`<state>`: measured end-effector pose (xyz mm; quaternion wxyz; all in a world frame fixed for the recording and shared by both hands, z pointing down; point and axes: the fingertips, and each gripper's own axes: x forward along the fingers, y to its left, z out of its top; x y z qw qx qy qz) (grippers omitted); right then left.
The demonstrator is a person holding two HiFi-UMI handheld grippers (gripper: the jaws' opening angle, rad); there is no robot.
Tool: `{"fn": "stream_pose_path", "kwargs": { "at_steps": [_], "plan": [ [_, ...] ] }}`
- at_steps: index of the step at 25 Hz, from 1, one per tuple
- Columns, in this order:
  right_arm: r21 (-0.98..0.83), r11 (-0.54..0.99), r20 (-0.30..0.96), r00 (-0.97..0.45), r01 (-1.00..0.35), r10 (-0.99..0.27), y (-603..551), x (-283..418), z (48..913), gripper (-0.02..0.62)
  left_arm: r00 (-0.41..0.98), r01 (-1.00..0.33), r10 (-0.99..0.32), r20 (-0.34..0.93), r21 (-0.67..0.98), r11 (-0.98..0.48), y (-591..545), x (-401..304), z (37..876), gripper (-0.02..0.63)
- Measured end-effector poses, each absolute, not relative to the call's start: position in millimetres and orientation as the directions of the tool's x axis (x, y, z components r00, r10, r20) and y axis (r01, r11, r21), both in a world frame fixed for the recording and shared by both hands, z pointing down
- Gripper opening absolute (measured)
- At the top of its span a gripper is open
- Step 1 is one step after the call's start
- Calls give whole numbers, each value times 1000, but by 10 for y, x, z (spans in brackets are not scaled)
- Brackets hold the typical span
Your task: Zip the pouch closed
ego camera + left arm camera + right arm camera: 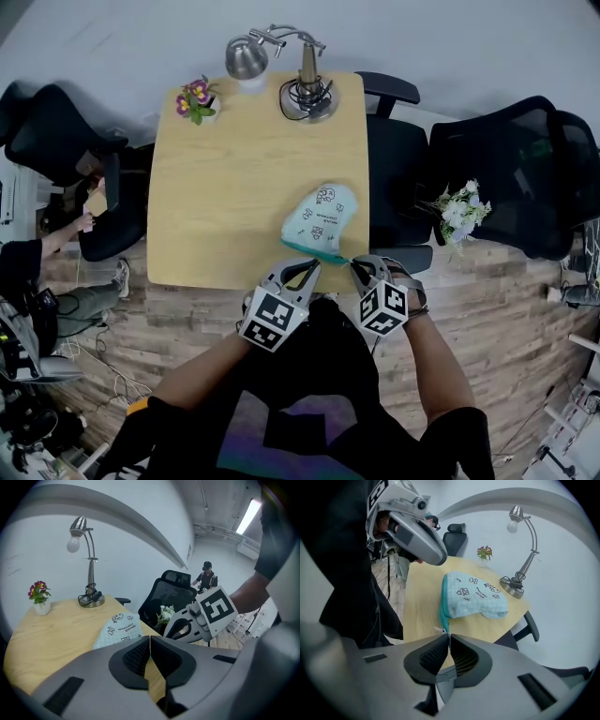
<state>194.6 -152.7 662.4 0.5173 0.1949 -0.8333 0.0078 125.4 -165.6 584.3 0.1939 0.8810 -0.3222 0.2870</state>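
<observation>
Head view: pouch (321,217) is being shown lying by near edge of table (225,187), teal zipper edge (314,247) facing person.

Left gripper view: left gripper (149,638) jaws are being held together at pouch corner; pinch on fabric is not being shown clearly.

Right gripper view: right gripper (449,637) jaws are being pressed shut on zipper pull (439,630) at pouch's near end.

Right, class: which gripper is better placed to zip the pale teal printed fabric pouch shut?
The right gripper, probably: its jaws are closed on the silver zip pull at one end of the pale teal fabric pouch. The left gripper, jaws shut, sits beside the pouch's edge, better for steadying.
</observation>
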Motion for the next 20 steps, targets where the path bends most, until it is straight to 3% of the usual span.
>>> {"fn": "stream_pose_path", "kwargs": {
  "at_steps": [8, 20],
  "plan": [
    [39, 882, 820, -489, -470, -297, -1610, 1831, 6021, 29, 692, -609, -426, 583, 156, -778, -1618, 1296, 5566, 14],
    [-87, 770, 750, -550, -632, -367, -1658, 1671, 5433, 28, 752, -524, -361, 551, 168, -835, -1651, 1315, 5400, 35]
  ]
}}
